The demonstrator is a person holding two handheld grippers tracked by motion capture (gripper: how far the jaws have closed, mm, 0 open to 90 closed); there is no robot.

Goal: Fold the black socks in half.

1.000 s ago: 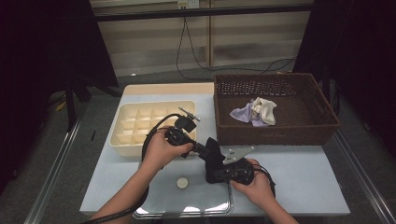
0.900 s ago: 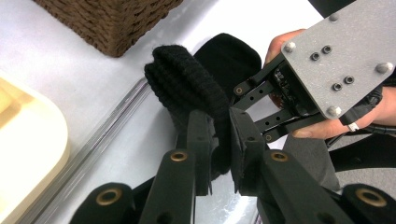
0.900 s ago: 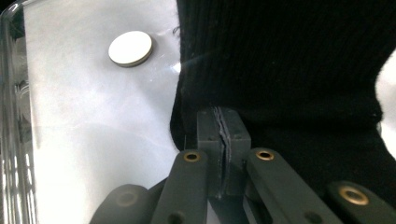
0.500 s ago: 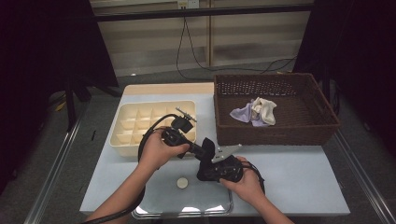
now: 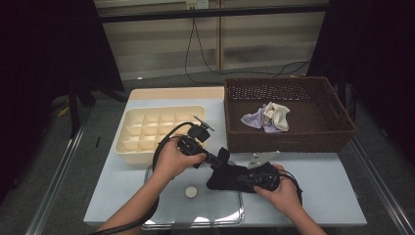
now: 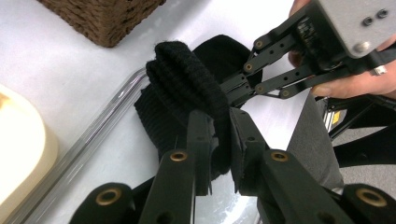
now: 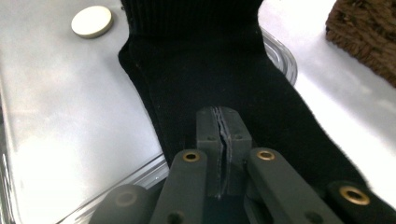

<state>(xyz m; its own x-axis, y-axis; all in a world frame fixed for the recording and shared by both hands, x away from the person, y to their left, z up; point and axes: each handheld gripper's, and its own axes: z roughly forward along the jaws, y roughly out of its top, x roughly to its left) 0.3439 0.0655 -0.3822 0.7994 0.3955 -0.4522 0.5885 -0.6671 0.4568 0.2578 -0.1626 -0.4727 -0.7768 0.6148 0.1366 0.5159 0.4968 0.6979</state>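
A black sock lies stretched over the right part of a metal tray, held at both ends. My left gripper is shut on its ribbed cuff; in the left gripper view the two jaws pinch the folded rib at my left gripper. My right gripper is shut on the smooth foot part, its pads pressed together on the cloth at my right gripper. The right gripper's linkage and the hand holding it sit just beyond the cuff.
A white disc lies on the tray, also seen as the disc. A cream compartment box stands at the back left. A brown wicker basket at the back right holds pale cloths.
My right hand slid left toward the left gripper, then back to the right, with the sock still in it. The left hand stayed put.
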